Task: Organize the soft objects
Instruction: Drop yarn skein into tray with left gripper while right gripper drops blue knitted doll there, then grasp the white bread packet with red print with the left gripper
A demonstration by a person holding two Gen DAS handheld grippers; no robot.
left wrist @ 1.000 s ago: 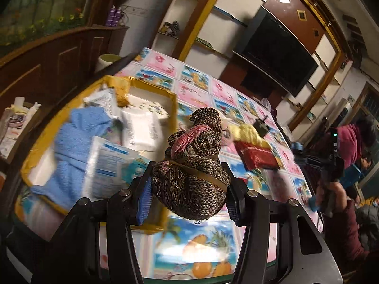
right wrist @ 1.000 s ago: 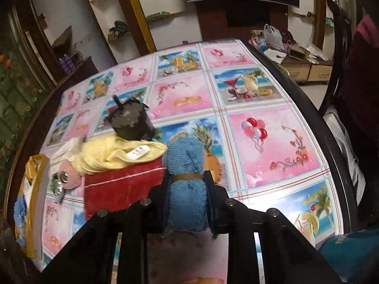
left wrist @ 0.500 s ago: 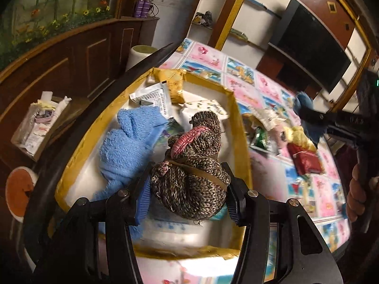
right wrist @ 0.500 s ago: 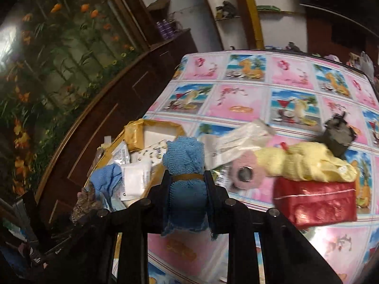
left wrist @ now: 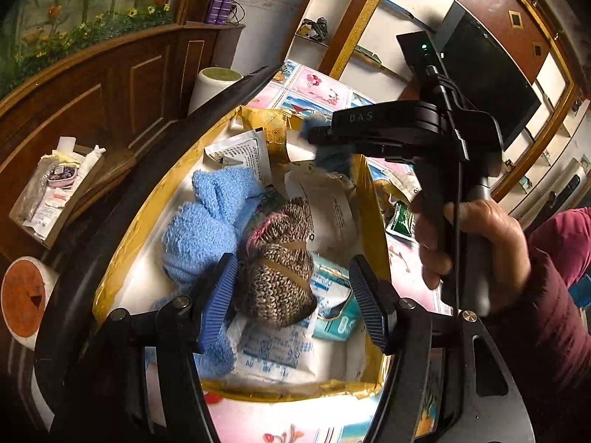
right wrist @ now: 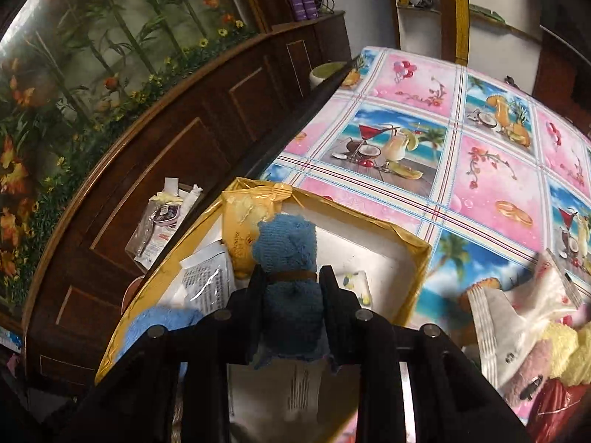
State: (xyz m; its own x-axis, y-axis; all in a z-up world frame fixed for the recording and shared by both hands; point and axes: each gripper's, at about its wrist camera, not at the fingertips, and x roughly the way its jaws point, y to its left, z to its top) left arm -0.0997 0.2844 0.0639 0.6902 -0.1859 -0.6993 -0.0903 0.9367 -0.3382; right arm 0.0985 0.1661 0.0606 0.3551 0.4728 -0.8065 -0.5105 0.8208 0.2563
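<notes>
Two rolled knit bundles are over the yellow-rimmed box point(left wrist: 122, 243) on the table point(right wrist: 491, 170) at once. The left gripper point(left wrist: 291, 299) has its jaws opening, and the brown speckled roll point(left wrist: 277, 273) sits between the blue pads, resting on the packets in the box, no longer squeezed on the right side; whether the left pad touches it I cannot tell. The right gripper point(right wrist: 293, 302), held by a hand point(left wrist: 469, 243), is clamped on a dark blue roll point(right wrist: 290, 277) above the far end of the box, with its jaws just beginning to part. The risk, as I judge it, is crowding: the box is already full of a light blue towel point(left wrist: 207, 229) and white sachets point(left wrist: 332, 206), so the blue roll could land on a sloping packet and tumble over the rim. The brown roll could also snag on a ribbed pad and be dragged out if the left gripper lifts too soon.
</notes>
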